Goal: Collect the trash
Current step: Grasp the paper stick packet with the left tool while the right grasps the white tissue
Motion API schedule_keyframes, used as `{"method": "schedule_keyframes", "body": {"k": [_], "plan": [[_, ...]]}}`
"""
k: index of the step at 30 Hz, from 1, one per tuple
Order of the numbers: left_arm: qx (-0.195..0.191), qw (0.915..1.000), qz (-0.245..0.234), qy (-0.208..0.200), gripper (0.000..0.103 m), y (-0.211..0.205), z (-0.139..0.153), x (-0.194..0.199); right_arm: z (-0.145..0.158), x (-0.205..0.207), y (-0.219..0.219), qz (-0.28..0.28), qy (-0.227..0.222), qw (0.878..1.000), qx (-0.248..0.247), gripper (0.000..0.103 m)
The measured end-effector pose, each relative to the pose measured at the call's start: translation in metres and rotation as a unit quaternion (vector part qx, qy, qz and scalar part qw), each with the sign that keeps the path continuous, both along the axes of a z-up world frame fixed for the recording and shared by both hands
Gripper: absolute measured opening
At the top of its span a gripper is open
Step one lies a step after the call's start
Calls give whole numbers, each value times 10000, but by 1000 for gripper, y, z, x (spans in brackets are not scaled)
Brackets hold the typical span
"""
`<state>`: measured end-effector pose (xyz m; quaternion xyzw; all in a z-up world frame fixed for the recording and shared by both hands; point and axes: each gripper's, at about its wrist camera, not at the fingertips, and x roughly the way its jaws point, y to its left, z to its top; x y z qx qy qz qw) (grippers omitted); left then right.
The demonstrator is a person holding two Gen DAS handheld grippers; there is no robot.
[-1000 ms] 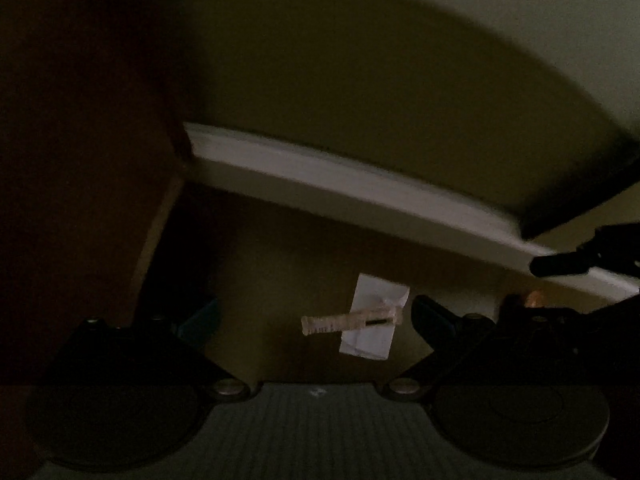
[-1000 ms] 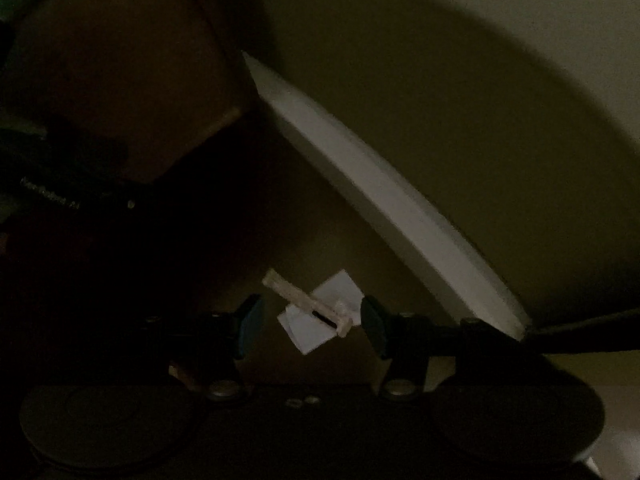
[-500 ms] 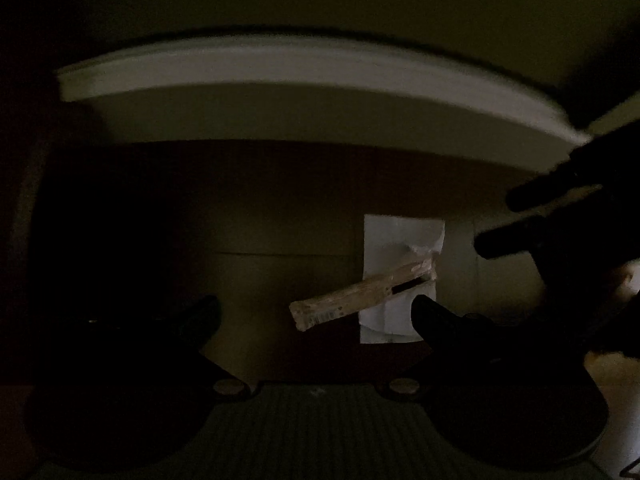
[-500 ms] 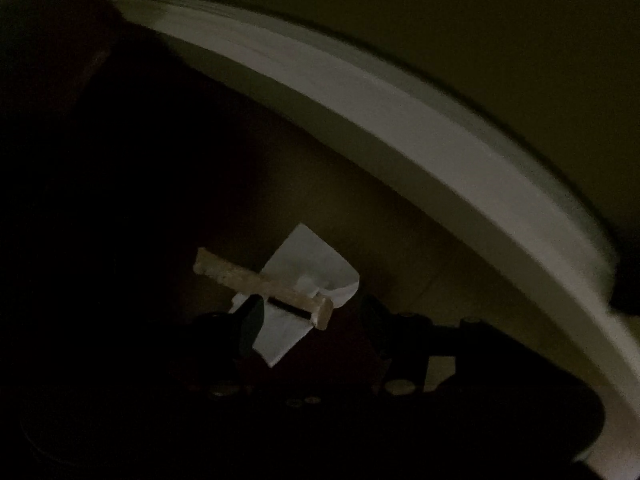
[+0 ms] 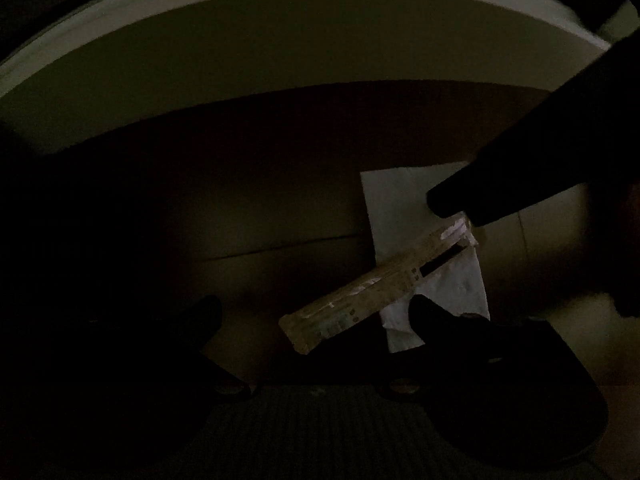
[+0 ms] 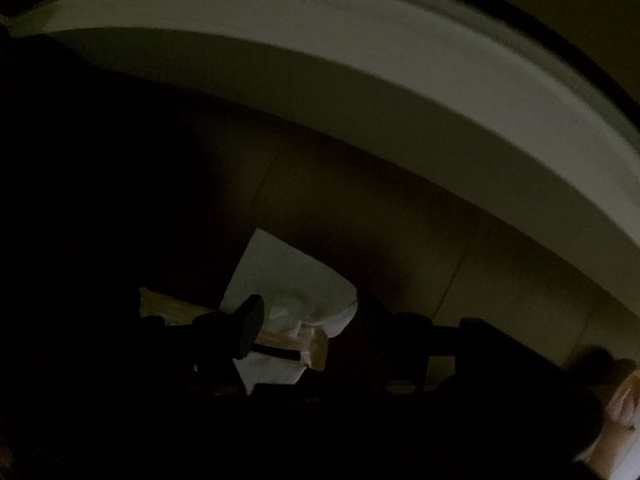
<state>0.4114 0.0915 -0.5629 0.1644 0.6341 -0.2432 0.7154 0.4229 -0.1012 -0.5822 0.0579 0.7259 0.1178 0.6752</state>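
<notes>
The scene is very dark. A long tan paper wrapper (image 5: pixel 372 284) lies across a white paper napkin (image 5: pixel 404 208) on the brown floor. My left gripper (image 5: pixel 316 316) is open, its fingers on either side of the wrapper's near end. My right gripper (image 6: pixel 310 320) is open around the wrapper's other end (image 6: pixel 312 346) and the napkin (image 6: pixel 288 280). In the left wrist view the right gripper's finger (image 5: pixel 480 196) comes in from the right over the napkin.
A white baseboard (image 6: pixel 400 72) runs along the wall (image 5: pixel 280 44) just behind the trash. The brown floor (image 5: pixel 260 208) shows faint seams. Everything to the left is in deep shadow.
Both grippers have moved down and closer to the wrapper and napkin, which now look larger. The right gripper's fingers now straddle the wrapper's end.
</notes>
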Motion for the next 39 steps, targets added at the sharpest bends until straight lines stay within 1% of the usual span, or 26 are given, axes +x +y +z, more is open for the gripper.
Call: {"method": "schedule_keyframes", "body": {"k": [3, 5, 7, 9, 13, 16, 24, 25, 28, 30, 32, 33, 36, 38, 39], "plan": [[45, 9999, -151, -20, 95, -6, -6, -2, -3, -2, 2, -127, 12, 9999, -22, 53], [72, 9997, -229, -69, 95, -10, -8, -3, -5, -3, 4, -118, 12, 9999, -42, 53], [77, 9996, -277, -62, 91, -13, -8, -3, -6, -3, 6, -96, 10, 9999, -40, 53], [125, 9993, -356, -55, 82, -16, -10, -4, -7, -4, 7, -95, 8, 9999, -67, 53], [201, 9988, -450, -22, 80, -22, -16, -6, -12, -4, 9, -192, 43, 9998, -97, 53], [235, 9985, -501, 4, 73, -25, -19, -6, -15, -3, 10, -178, 71, 9997, -123, 53], [305, 9977, -607, -18, 71, -39, -25, -12, -18, -4, 21, 4, 13, 9996, -267, 54], [298, 9976, -626, -30, 71, -32, -24, -14, -18, -4, 21, 47, 9, 9996, -291, 54], [289, 9976, -626, -38, 69, -32, -24, -15, -18, -6, 25, 179, -36, 9990, -409, 51], [267, 9975, -650, -61, 61, -34, -23, -17, -18, -7, 29, 313, -77, 9982, -507, 51], [242, 9973, -685, -88, 55, -36, -20, -20, -18, -7, 29, 314, -68, 9980, -544, 50], [238, 9974, -681, -85, 54, -31, -20, -25, -18, -7, 29, 323, -58, 9979, -560, 49], [230, 9977, -633, -69, 51, -29, -20, -26, -16, -6, 30, 372, -58, 9972, -643, 42], [213, 9974, -682, -75, 47, -29, -21, -33, -16, -5, 32, 408, -82, 9965, -729, 31], [204, 9972, -709, -82, 44, -29, -21, -34, -16, -4, 31, 439, -92, 9961, -758, 28]]}}
